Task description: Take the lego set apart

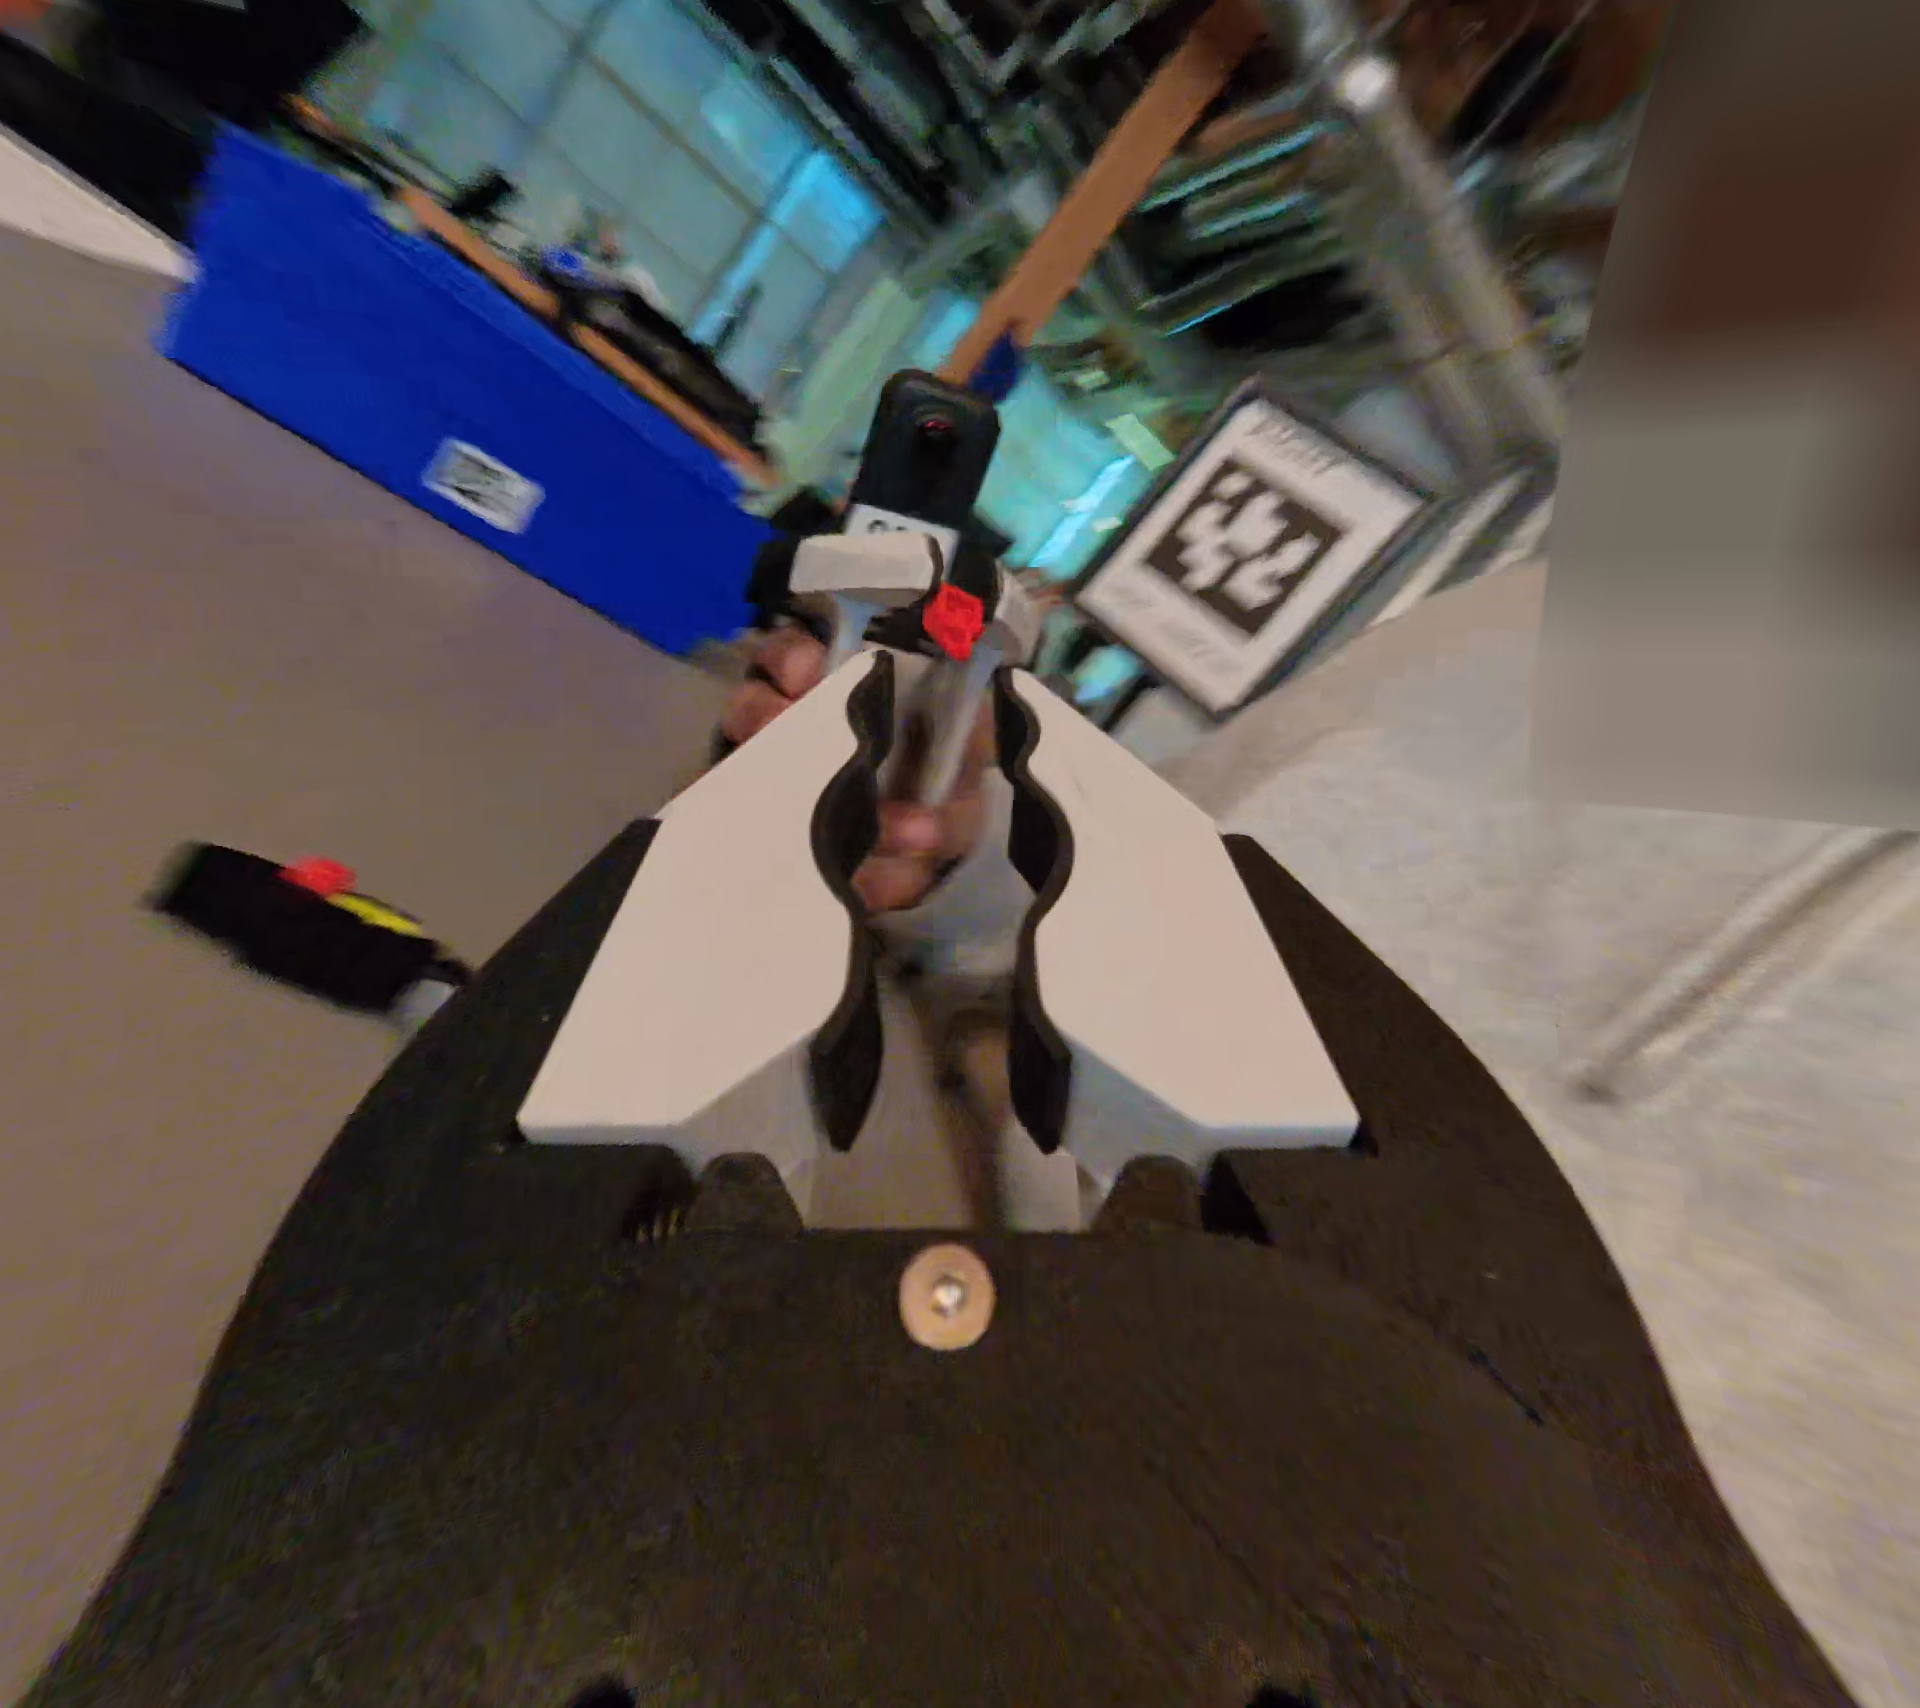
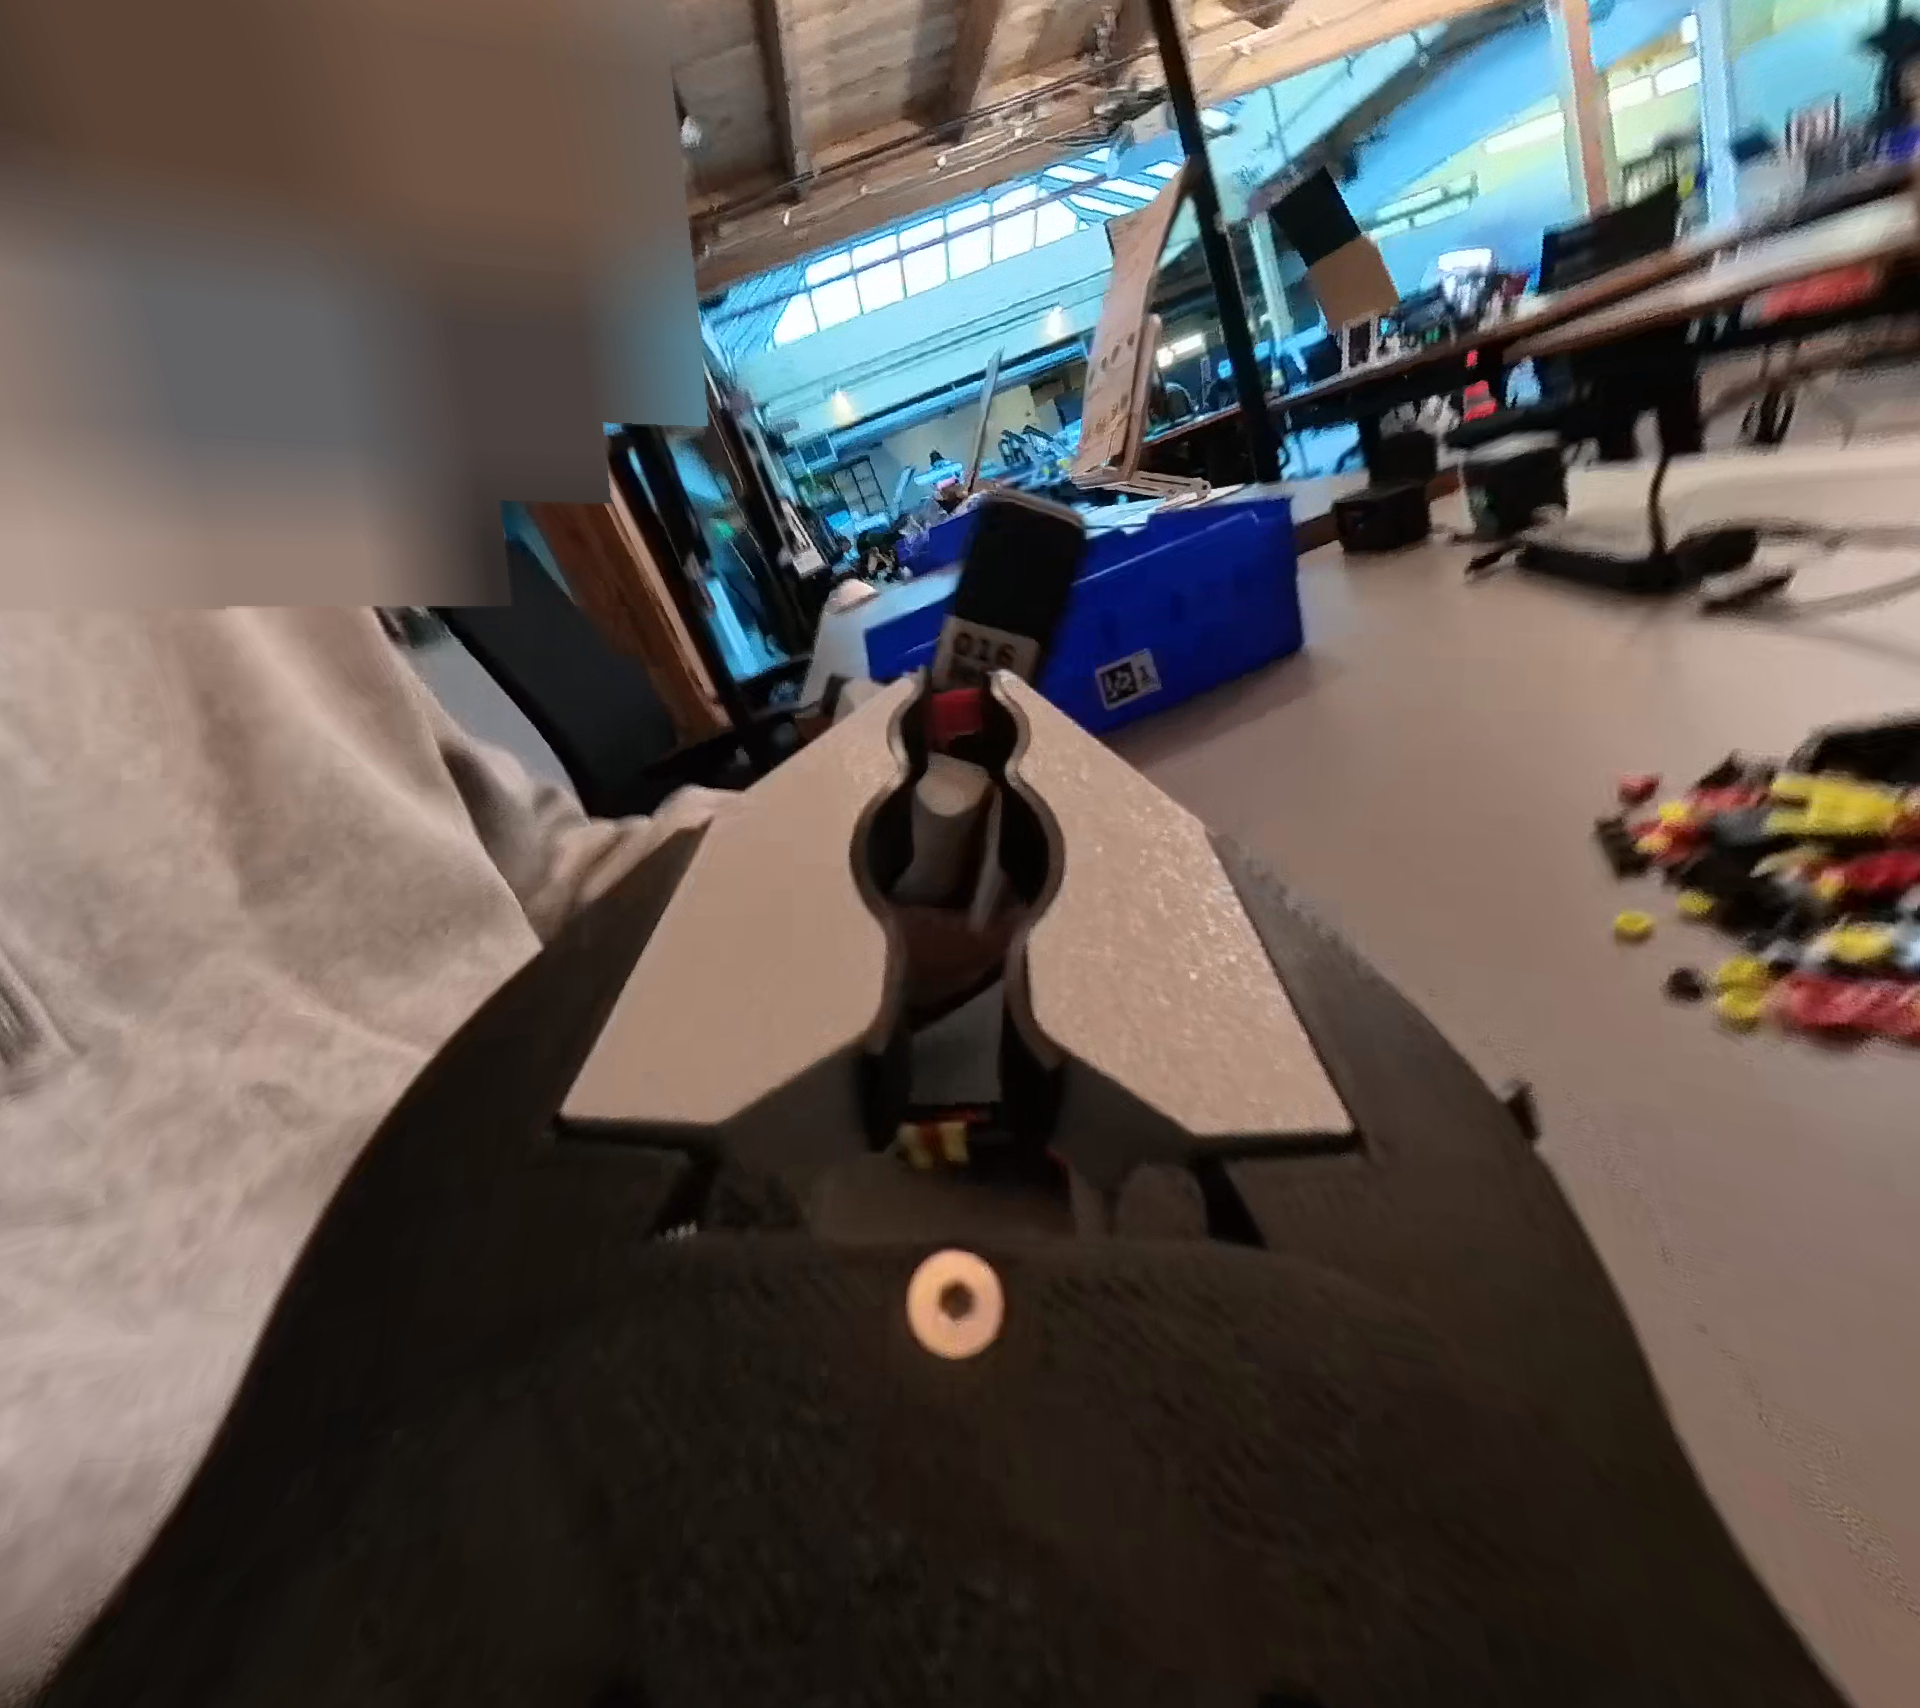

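Observation:
My right gripper (image 2: 961, 690) is shut on a small red lego piece (image 2: 958, 713), pinched at its fingertips and held in the air. The same red piece (image 1: 954, 621) shows in the left wrist view at the tips of the right gripper, which faces the camera. My left gripper (image 1: 943, 671) is open and empty, with its tips just in front of that piece. A black lego block with red and yellow parts (image 1: 301, 920) lies on the table to the lower left. A pile of loose red, yellow and black lego pieces (image 2: 1787, 889) lies on the table to the right.
A blue bin (image 1: 447, 380) stands at the back of the grey table (image 2: 1455, 775) and also shows in the right wrist view (image 2: 1143, 609). A framed black-and-white marker board (image 1: 1247, 557) leans behind. A person's grey sleeve (image 2: 208, 879) fills the left. Cables and a black stand (image 2: 1642, 557) lie far right.

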A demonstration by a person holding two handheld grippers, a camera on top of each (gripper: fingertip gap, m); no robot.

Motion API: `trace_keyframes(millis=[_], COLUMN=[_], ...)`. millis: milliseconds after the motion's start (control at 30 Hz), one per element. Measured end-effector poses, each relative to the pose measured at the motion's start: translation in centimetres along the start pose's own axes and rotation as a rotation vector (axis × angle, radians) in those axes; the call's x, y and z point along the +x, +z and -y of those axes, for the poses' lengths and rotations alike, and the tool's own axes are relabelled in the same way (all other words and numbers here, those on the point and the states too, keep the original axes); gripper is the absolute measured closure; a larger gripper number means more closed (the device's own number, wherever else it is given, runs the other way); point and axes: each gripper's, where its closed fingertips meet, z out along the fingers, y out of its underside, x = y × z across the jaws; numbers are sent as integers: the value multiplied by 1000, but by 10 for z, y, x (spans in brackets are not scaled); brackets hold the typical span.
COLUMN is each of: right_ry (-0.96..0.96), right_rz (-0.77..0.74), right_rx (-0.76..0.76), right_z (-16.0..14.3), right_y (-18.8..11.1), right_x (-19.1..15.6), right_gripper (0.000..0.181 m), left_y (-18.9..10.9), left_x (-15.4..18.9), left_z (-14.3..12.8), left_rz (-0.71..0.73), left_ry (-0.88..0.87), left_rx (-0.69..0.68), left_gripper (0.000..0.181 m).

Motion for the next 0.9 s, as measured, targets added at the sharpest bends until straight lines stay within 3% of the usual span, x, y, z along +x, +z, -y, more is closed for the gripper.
trace_keyframes(millis=[33,100,133,233,400,500,900], right_ry=[100,302,384,553,710,792,888], right_rz=[-7,-22,-32,-72,-80,-70,-30], right_rx=[14,57,83,93,98,107,135], right_z=[0,-2,-4,-15,-25,-30,-33], right_y=[1,2,1,2,4,4,8], right_x=[5,16,21,34,40,42,40], right_gripper=[175,175,175,175,175,175,175], left_y=[-1,-16,-24,-25,-19,-20,-20], left_x=[-7,-26,-24,-23,-35,-38,-41], left_z=[1,20,28,21,-2,-1,-3], left_rz=[92,394,479,572,588,620,627], left_ry=[125,457,632,936,1044,1078,1099], left_rx=[-16,32,52,-101,-246,-258,-272], left_gripper=[160,155,156,158,163,177,177])
